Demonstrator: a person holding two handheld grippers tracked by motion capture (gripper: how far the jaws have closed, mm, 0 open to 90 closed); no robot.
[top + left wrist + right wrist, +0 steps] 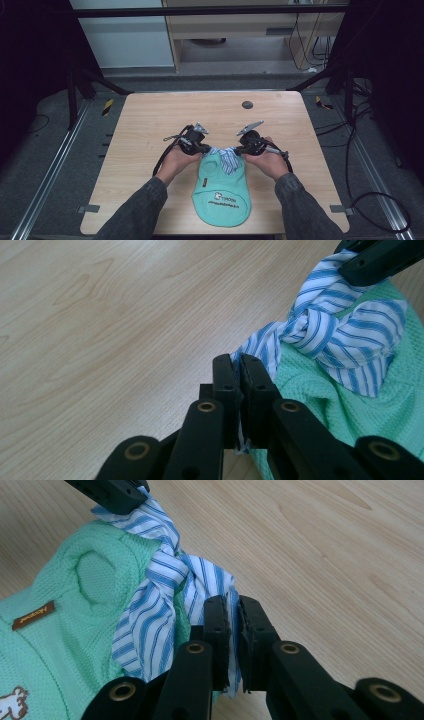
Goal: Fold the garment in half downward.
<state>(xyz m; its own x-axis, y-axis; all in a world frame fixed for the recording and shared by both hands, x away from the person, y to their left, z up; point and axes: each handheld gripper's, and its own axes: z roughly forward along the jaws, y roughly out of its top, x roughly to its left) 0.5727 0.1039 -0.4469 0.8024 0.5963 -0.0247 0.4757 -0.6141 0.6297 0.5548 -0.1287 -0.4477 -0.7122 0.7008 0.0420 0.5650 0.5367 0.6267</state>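
Both grippers pinch the blue-striped collar [226,156] of a mint-green pet shirt [221,192] lying on the wooden bench [150,125]: the left gripper [206,148] and right gripper [239,148] each have jaws clamped on one end (knot between them).

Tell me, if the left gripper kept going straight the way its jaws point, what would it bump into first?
Probably the knot of the striped collar it already pinches, and just beyond that the right gripper; depth is hard to judge.
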